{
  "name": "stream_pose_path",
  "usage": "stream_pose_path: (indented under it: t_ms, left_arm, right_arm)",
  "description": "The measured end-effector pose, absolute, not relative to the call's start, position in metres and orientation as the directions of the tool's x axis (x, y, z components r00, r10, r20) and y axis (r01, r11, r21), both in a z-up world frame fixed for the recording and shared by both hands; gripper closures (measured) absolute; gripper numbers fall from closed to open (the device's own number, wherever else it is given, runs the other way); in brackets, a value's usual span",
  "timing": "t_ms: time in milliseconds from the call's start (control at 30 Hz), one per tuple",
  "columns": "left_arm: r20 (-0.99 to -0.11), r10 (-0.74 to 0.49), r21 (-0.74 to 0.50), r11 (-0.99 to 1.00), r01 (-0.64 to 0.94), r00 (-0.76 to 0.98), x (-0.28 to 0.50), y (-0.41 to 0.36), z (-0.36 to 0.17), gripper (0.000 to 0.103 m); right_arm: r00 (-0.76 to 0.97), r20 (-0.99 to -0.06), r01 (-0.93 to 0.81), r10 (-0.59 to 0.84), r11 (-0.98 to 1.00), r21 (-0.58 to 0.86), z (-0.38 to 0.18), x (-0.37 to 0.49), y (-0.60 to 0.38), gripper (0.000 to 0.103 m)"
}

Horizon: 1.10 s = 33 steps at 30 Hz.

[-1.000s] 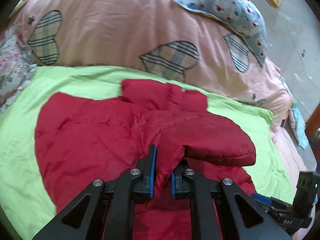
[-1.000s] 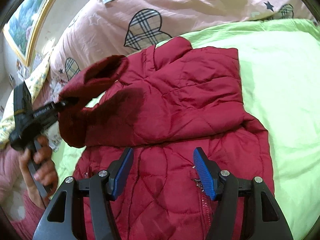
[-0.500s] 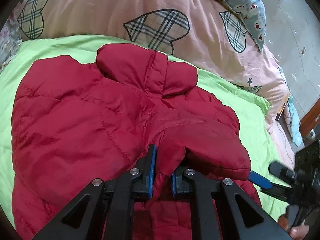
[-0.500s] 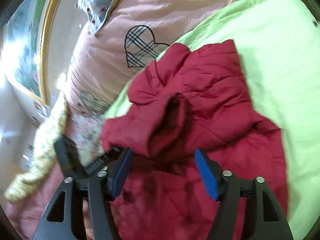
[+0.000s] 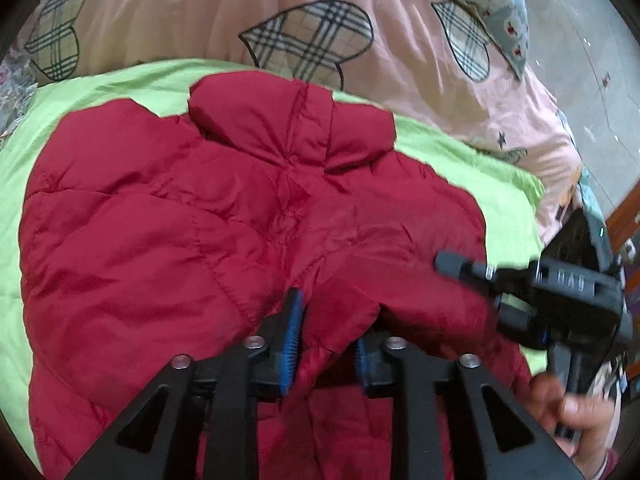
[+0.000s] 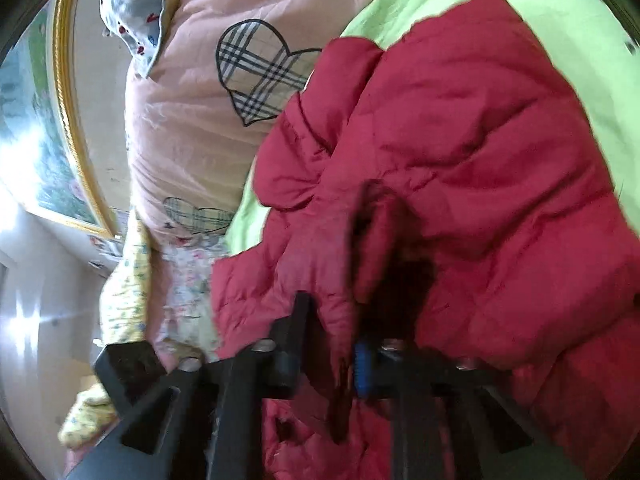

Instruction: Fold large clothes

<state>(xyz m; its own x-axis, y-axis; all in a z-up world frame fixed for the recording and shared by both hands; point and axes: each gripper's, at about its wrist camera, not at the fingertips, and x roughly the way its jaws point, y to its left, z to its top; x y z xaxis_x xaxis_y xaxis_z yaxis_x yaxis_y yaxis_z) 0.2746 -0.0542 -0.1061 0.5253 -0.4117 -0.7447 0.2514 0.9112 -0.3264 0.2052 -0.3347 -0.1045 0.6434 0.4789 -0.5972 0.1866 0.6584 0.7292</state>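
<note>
Slipping is the chief hazard noted: the left gripper (image 5: 326, 334) has just been easing its fingers apart, with the cuff end of the red jacket (image 5: 224, 232) sleeve lying between the blue pads — whether they grip it at all is not clear, and the glossy quilted shell could slide free and let the folded sleeve spring back. The right gripper (image 6: 330, 344) has just snapped its fingers together on a fold of jacket fabric near the sleeve, pinching it; the view is blurred, so how much cloth is caught cannot be told (a thin pinch of slick nylon would pull out under a tug). In the left wrist view the two tools sit close together over the same sleeve, so a collision or a tangle of fabric between them is judged possible. The jacket lies spread on a lime-green sheet (image 5: 100, 84) across the bed, collar towards a pink quilt (image 5: 192, 12) with plaid heart patches. It is puffy, stitched in diamond panels, soft and springy — padding that resists a crease and tends to unfold. The sheet is smooth and thin, and could drag along with the garment.
</note>
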Motion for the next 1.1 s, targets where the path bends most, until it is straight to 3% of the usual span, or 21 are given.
stream_pose_path:
  t_ms: [67, 100, 133, 167, 333, 467, 767, 967, 1100]
  left_arm:
    - [-0.75, -0.421, -0.33, 0.907, 0.263, 0.51, 0.272, -0.052, -0.105, 0.043]
    - [-0.748, -0.421, -0.326, 0.906, 0.269, 0.513, 0.269, -0.051, -0.103, 0.035]
    - [-0.749, -0.41, -0.315, 0.911, 0.266, 0.52, 0.266, -0.049, -0.102, 0.018]
    - [-0.746, -0.407, -0.31, 0.913, 0.265, 0.528, 0.263, -0.047, -0.1, 0.012]
    - [-0.73, -0.414, -0.308, 0.91, 0.279, 0.544, 0.252, -0.031, -0.091, 0.015]
    - [-0.719, -0.385, -0.267, 0.922, 0.281, 0.579, 0.249, -0.014, -0.08, 0.029]
    - [-0.753, -0.268, -0.186, 0.963, 0.196, 0.601, 0.287, 0.02, -0.09, 0.05]
    - [-0.802, -0.215, -0.138, 0.974, 0.177, 0.557, 0.301, 0.01, -0.119, 0.05]
    - [-0.805, -0.179, -0.106, 0.981, 0.16, 0.566, 0.301, 0.0, -0.123, 0.05]
  right_arm:
    - [0.652, -0.61, 0.169, 0.45, 0.698, 0.696, -0.097, 0.204, -0.333, 0.094]
    - [0.655, -0.619, 0.162, 0.433, 0.72, 0.675, -0.093, 0.204, -0.331, 0.094]
    - [0.659, -0.628, 0.155, 0.414, 0.742, 0.652, -0.088, 0.203, -0.329, 0.094]
    - [0.663, -0.632, 0.153, 0.401, 0.754, 0.639, -0.087, 0.203, -0.329, 0.095]
    - [0.7, -0.653, 0.161, 0.29, 0.827, 0.539, -0.067, 0.196, -0.332, 0.095]
    - [0.721, -0.668, 0.156, 0.185, 0.896, 0.416, -0.054, 0.183, -0.332, 0.096]
    - [0.677, -0.721, 0.2, 0.151, 0.904, 0.377, -0.085, 0.183, -0.345, 0.095]
    - [0.679, -0.725, 0.203, 0.114, 0.92, 0.336, -0.077, 0.182, -0.342, 0.084]
    - [0.727, -0.686, 0.236, 0.003, 0.938, 0.254, -0.05, 0.168, -0.333, 0.08]
